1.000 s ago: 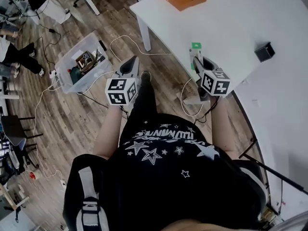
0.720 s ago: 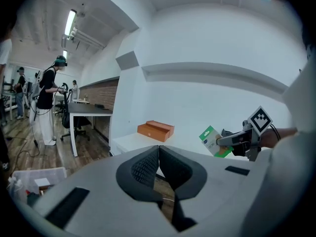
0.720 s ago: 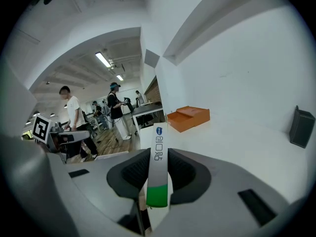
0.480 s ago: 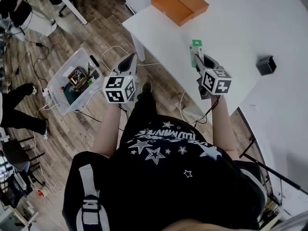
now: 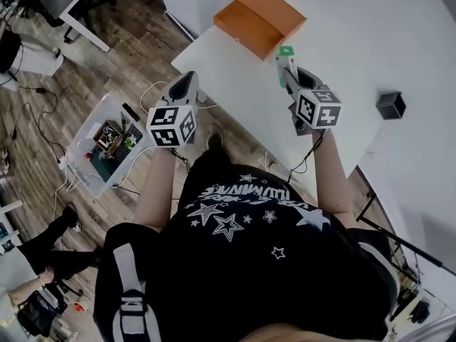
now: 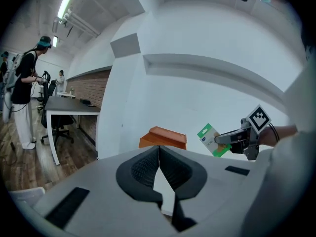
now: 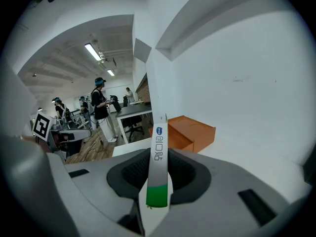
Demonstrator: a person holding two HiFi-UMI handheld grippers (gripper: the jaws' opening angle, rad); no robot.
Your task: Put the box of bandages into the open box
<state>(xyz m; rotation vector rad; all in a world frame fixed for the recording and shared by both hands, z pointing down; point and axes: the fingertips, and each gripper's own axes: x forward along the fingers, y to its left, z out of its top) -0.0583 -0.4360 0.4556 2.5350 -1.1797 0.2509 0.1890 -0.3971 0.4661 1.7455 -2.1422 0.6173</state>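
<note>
We hold both arms out ahead of our chest. In the head view our left arm (image 5: pixel 158 191) reaches toward 11 o'clock. The left gripper (image 5: pixel 184 85) at its end points to about 12 o'clock, its jaws pressed together with nothing between them. Our right arm (image 5: pixel 329 180) runs toward 1 o'clock. The right gripper (image 5: pixel 285 68) aims at 11 o'clock, jaws clamped on the narrow sides of the box of bandages (image 5: pixel 286 53). The two grippers are well apart.

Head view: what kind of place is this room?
Probably an office or lab workroom: a dark desk with an office chair, long ceiling lights, and a clear bin of parts on the wood floor.
</note>
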